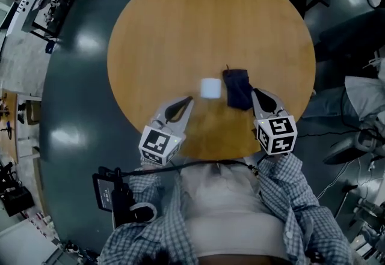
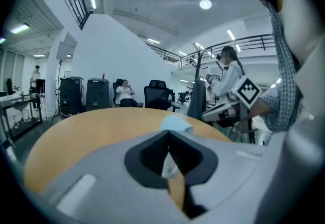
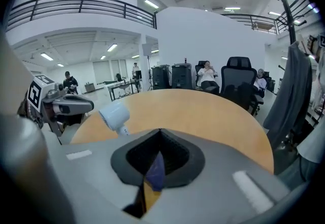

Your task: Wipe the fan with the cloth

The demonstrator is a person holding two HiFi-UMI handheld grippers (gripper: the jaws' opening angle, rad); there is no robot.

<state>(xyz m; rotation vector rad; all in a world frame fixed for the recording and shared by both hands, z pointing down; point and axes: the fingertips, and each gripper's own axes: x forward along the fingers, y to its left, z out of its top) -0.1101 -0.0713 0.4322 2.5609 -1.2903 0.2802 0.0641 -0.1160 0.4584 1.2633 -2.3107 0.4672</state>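
Head view: the fan and the cloth lie side by side near the table's near edge. The left gripper faces the fan and the right gripper the cloth, probably one job each.

Left gripper view: jaws closed, empty, fan just beyond.

Right gripper view: jaws closed with nothing pinched; the cloth shows below.

no readable text, no legible labels or numbers

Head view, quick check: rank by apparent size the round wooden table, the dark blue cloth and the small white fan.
1. Round wooden table, by far the largest.
2. Dark blue cloth.
3. Small white fan, somewhat smaller than the cloth; both lie about equally near the camera.
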